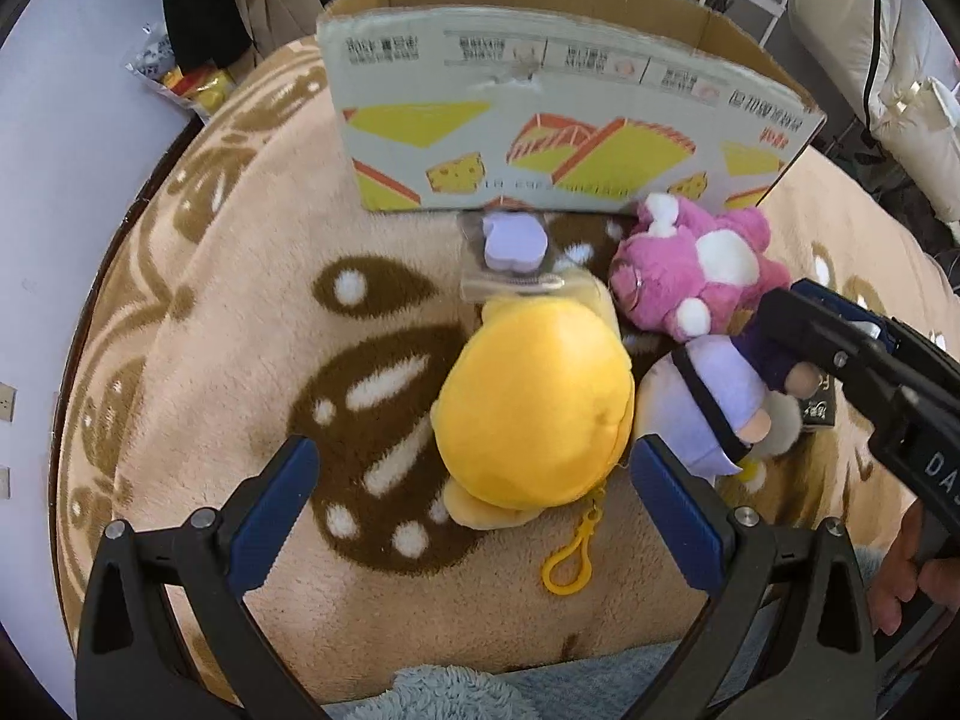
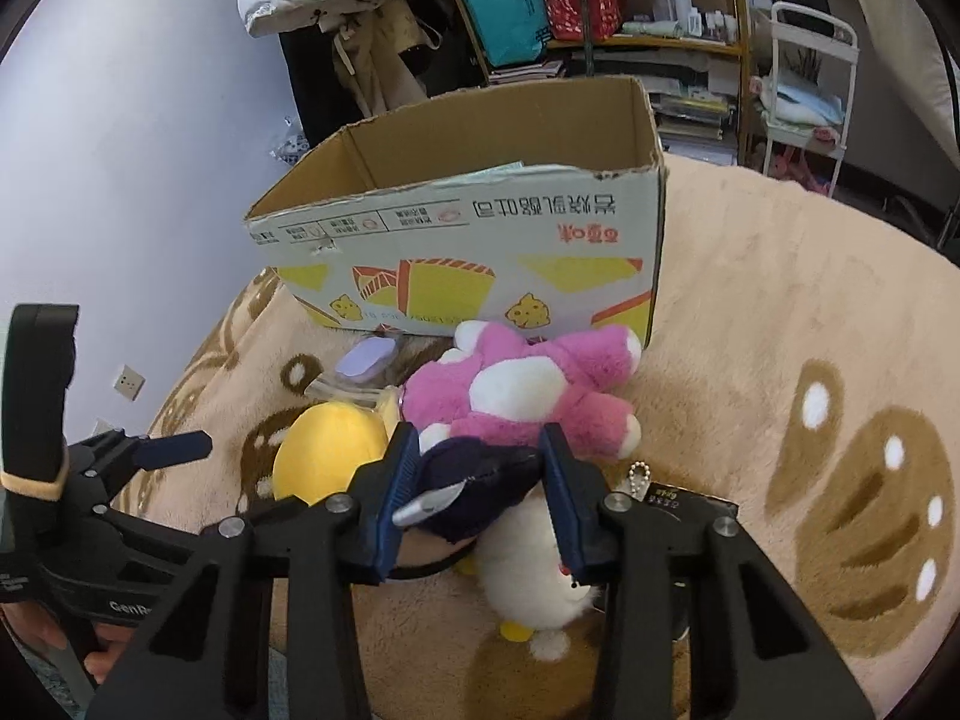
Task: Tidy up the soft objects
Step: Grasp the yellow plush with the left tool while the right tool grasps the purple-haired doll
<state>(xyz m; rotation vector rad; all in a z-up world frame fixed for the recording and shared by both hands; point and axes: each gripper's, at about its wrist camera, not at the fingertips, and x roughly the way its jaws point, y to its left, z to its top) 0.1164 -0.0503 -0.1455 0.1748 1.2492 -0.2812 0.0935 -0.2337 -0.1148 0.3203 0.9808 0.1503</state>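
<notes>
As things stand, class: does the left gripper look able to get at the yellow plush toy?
Probably yes. The left gripper stands open just above the yellow plush toy, its fingers either side, nothing lying between. The purple-and-white plush crowds one side.

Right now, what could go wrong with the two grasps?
1. The right gripper grips only the dark hat of the white plush; it may slip.
2. The pink plush rests against it and may drag.
3. The yellow plush has a dangling clip that may snag the blanket.

A lived-in home bedroom: plush blanket (image 2: 750, 324) on a bed, hanging coats (image 2: 336, 30), cluttered shelves (image 2: 600, 30).
</notes>
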